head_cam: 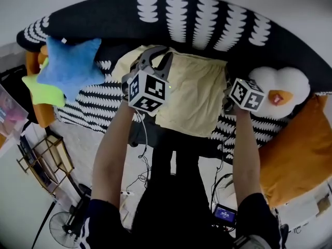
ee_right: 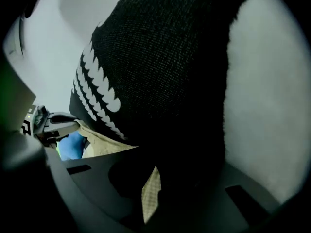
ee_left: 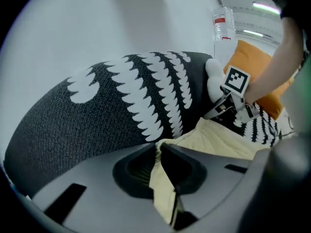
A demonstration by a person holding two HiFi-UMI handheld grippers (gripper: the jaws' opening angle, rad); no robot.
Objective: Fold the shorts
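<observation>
A black woven sofa (head_cam: 207,14) with white scalloped markings carried pale yellow shorts (head_cam: 194,100), a blue star-shaped plush cushion (head_cam: 70,66) and a white plush toy (head_cam: 284,87).

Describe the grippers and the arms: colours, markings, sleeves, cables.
The left gripper and right gripper have grey plastic jaws with dark pads. Each carries a white cube with black square markers: left cube, right cube. The arms are bare below short dark sleeves; the left sleeve shows white stripes at its edge, the right sleeve is dark. A thin cable hangs under the left gripper.
</observation>
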